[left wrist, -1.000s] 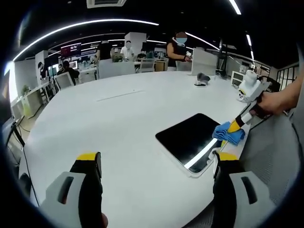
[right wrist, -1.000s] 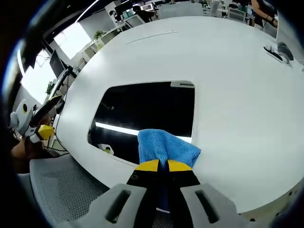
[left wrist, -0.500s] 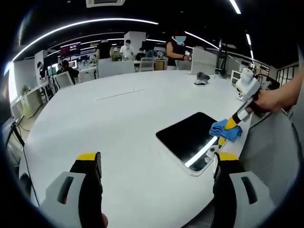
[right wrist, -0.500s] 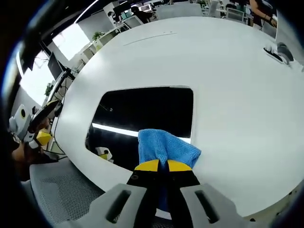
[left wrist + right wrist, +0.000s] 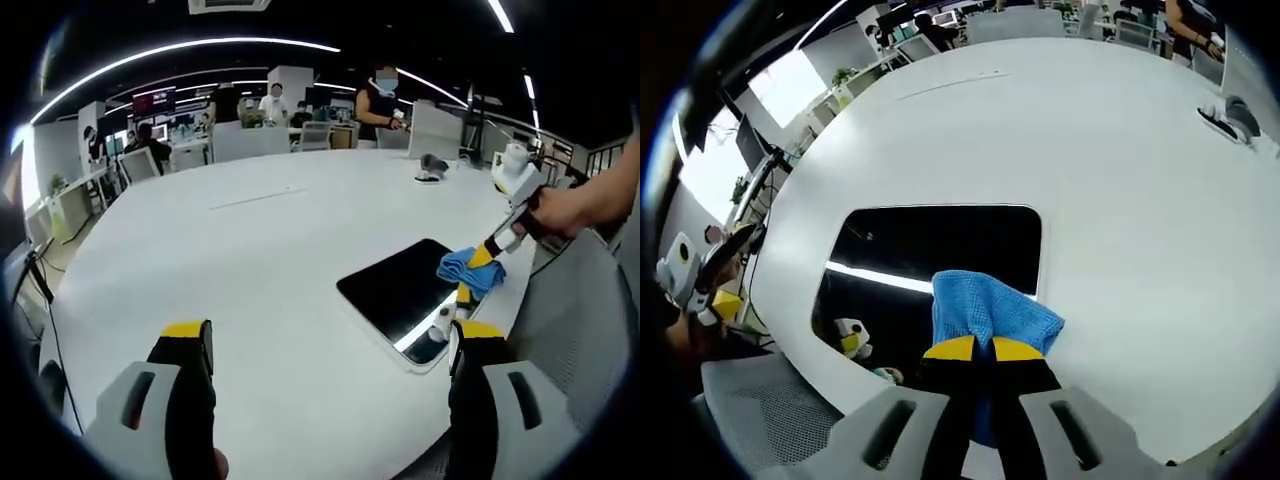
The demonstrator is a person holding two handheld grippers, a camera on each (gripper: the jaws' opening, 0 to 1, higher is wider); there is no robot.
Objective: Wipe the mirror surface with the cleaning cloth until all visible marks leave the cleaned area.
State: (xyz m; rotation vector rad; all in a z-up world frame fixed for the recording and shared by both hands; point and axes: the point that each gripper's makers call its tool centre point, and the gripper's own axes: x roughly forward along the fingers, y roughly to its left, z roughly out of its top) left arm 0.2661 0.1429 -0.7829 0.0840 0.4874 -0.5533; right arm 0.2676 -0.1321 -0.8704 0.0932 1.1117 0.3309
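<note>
Right gripper (image 5: 976, 350): we see its jaws pinched on the blue cleaning cloth (image 5: 990, 310).
Left gripper (image 5: 330, 345): jaws spread wide, holding nothing, near the table (image 5: 250, 250) edge.
Mirror (image 5: 940, 255): flat on the table, the cloth at its near edge.
Progress: we judge wiping underway; we cannot tell whether marks remain on the dark glass.

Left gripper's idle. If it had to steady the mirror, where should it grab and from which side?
Probably the mirror's near rim, at the corner facing the left gripper. The mirror lies flat on the table, so come in low from that side, jaws over the thin edge. The right gripper holds the cloth at the far end.
</note>
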